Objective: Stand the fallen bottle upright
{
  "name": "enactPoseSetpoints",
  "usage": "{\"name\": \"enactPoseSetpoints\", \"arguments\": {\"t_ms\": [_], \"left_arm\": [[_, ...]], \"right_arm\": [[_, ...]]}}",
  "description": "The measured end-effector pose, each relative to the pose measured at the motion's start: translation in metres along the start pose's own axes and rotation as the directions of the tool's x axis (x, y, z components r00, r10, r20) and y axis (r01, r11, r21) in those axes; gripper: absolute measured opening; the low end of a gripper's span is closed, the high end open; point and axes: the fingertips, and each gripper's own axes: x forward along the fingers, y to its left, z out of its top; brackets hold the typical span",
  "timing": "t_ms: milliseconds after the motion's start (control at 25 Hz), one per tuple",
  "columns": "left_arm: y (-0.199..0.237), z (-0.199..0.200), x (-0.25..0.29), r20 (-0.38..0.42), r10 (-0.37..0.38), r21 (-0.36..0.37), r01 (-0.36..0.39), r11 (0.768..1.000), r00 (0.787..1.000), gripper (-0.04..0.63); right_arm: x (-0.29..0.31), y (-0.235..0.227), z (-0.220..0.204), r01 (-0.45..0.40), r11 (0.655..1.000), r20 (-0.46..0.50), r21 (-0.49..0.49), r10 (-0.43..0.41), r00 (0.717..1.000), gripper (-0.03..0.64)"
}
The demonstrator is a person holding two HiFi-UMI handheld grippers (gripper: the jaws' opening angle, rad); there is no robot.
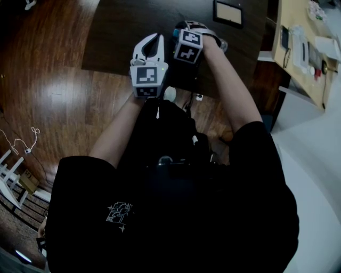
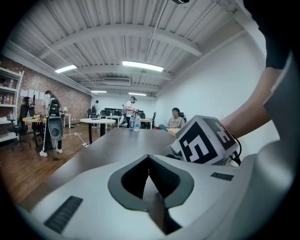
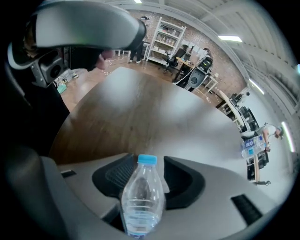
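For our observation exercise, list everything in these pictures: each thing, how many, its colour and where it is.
bottle: one, clear with blue cap, between the right gripper's jaws
table: one, dark, under the grippers
framed panel: one, dark rim, pale face, far on the table
side table: one, pale wood, right of the dark table
floor: one, brown wood, around the table
left gripper: one, white, jaws together, empty
right gripper: one, white, jaws apart round the bottle

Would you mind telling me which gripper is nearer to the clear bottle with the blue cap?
Right. The right gripper has the bottle between its open jaws. The left gripper, jaws shut and empty, is off to the bottle's left.
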Motion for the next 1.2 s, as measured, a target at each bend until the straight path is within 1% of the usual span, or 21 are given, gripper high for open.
{"name": "enactPoseSetpoints", "arguments": {"t_ms": [200, 400, 480, 520, 600, 680, 800, 920, 1040, 1200], "left_arm": [[0.008, 0.003, 0.001, -0.001, 0.003, 0.011, -0.003, 1.000, 1.000, 0.002], [0.011, 0.006, 0.001, 0.005, 0.006, -0.013, -0.006, 1.000, 1.000, 0.002], [0.012, 0.005, 0.000, 0.013, 0.006, -0.029, -0.005, 1.000, 1.000, 0.002], [0.013, 0.005, 0.000, 0.016, 0.006, -0.031, -0.005, 1.000, 1.000, 0.001], [0.014, 0.007, 0.000, 0.021, 0.006, -0.018, -0.006, 1.000, 1.000, 0.001], [0.013, 0.009, 0.001, 0.022, 0.002, -0.010, -0.002, 1.000, 1.000, 0.002], [0.008, 0.009, 0.002, 0.016, -0.009, -0.016, 0.009, 1.000, 1.000, 0.001], [0.003, 0.013, 0.004, 0.019, -0.022, -0.018, 0.022, 1.000, 1.000, 0.000], [-0.007, 0.016, 0.006, 0.018, -0.042, -0.021, 0.043, 0.999, 0.999, 0.002], [-0.016, 0.021, 0.007, 0.036, -0.058, 0.002, 0.058, 0.998, 0.998, 0.001]], "right_arm": [[0.012, 0.002, -0.005, -0.037, 0.999, -0.051, 0.010, 0.037, 0.998, 0.232], [0.021, 0.000, -0.006, -0.028, 1.000, -0.085, -0.009, 0.027, 0.996, 0.230], [0.022, -0.001, -0.008, -0.024, 1.000, -0.096, -0.006, 0.023, 0.995, 0.200], [0.022, -0.001, -0.008, -0.023, 1.000, -0.099, -0.005, 0.022, 0.995, 0.195], [0.019, -0.002, -0.008, -0.015, 1.000, -0.096, -0.007, 0.014, 0.995, 0.181], [0.013, -0.006, -0.005, 0.006, 1.000, -0.072, -0.004, -0.006, 0.997, 0.172], [-0.002, -0.011, 0.002, 0.052, 0.999, -0.011, 0.000, -0.052, 0.999, 0.167], [-0.023, -0.020, 0.009, 0.114, 0.993, 0.065, 0.035, -0.116, 0.991, 0.166], [-0.042, -0.029, 0.007, 0.183, 0.979, 0.127, 0.089, -0.194, 0.973, 0.166], [-0.074, -0.040, 0.007, 0.251, 0.944, 0.221, 0.213, -0.296, 0.929, 0.164]]}}
